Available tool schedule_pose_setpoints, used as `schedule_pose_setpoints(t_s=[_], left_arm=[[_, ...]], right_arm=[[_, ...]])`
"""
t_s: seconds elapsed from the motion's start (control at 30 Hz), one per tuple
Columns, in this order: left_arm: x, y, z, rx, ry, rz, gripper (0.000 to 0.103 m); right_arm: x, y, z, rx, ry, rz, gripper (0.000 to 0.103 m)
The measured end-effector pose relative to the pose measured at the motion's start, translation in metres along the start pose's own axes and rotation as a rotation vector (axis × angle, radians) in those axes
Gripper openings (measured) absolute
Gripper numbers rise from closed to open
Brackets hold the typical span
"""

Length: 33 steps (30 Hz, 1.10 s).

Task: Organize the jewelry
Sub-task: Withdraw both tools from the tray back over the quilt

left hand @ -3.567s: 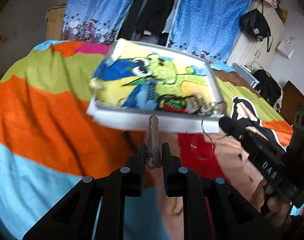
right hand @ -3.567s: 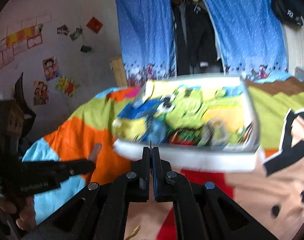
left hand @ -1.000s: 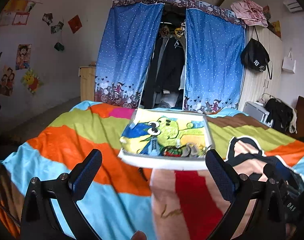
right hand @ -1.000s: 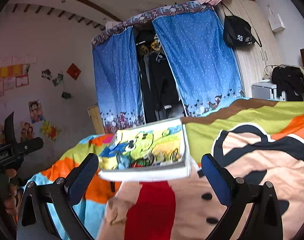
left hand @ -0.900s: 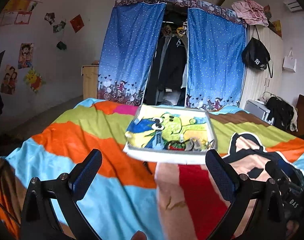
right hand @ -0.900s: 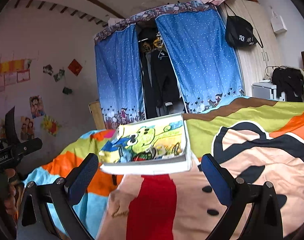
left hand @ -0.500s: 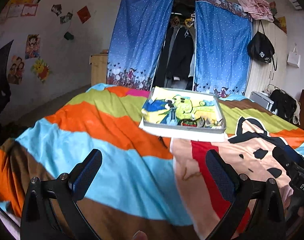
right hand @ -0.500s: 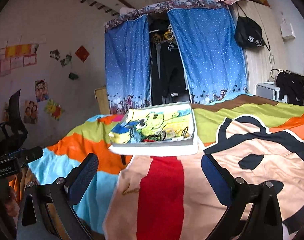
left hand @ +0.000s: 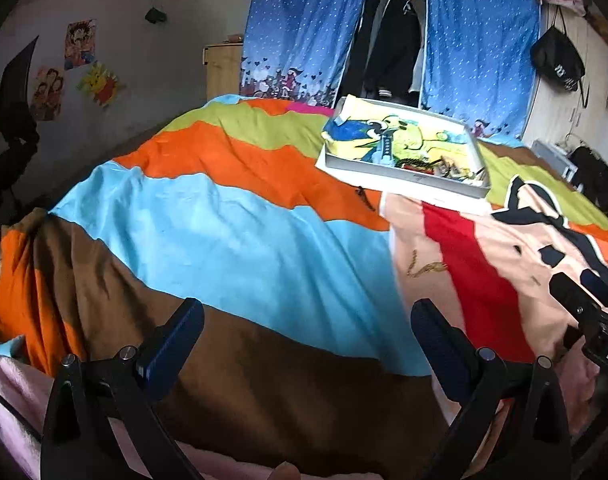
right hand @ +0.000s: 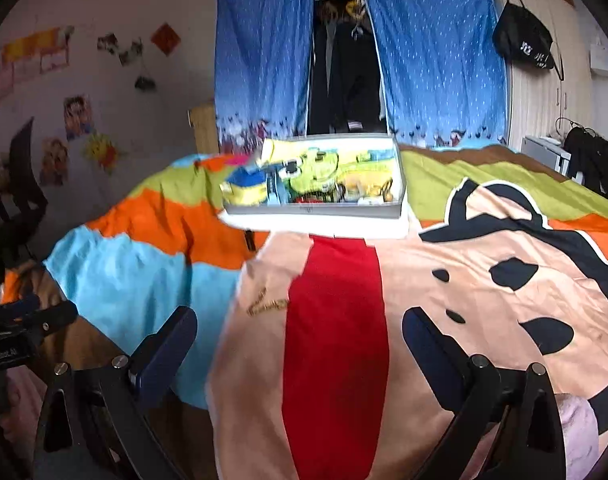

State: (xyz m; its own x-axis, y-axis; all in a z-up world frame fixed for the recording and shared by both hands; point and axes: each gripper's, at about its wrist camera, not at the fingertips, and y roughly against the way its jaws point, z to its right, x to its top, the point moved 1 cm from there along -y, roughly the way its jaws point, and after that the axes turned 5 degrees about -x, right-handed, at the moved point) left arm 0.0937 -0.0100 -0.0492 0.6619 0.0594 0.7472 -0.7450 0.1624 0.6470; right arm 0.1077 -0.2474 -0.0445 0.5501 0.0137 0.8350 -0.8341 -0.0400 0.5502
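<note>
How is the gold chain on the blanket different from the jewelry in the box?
The gold chain lies alone, loose on the peach patch of the blanket, while the other jewelry sits piled together inside the tray-like box. The chain is near both open grippers, left and right; the boxed pieces are farther off, across the bed. The chain looks all gold; the pile shows red and dark bits too. Both are small pieces of jewelry.
</note>
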Motion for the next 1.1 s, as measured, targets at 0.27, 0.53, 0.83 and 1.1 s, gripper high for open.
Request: schedule_pose_setpoints(t_s=[0.27,0.53,0.83,1.1], left_arm=[[-0.002,-0.010,-0.003,0.023,-0.009,-0.033,0.101],[0.006,-0.028,-0.009,-0.005,0.007,-0.133,0.101],[0.036,-0.065,-0.023,-0.076,0.056,-0.213,0.101],[0.058,-0.103,-0.032,-0.133,0.063,-0.222,0.101]], right_arm=[[-0.003,-0.010,0.002,0.001,0.002,-0.050,0.103],[-0.003,-0.027,0.002,0.019,-0.001,-0.130,0.103],[-0.004,-0.060,0.009,0.078,-0.056,-0.260,0.103],[-0.001,-0.094,0.009,0.240,-0.103,-0.358,0.103]])
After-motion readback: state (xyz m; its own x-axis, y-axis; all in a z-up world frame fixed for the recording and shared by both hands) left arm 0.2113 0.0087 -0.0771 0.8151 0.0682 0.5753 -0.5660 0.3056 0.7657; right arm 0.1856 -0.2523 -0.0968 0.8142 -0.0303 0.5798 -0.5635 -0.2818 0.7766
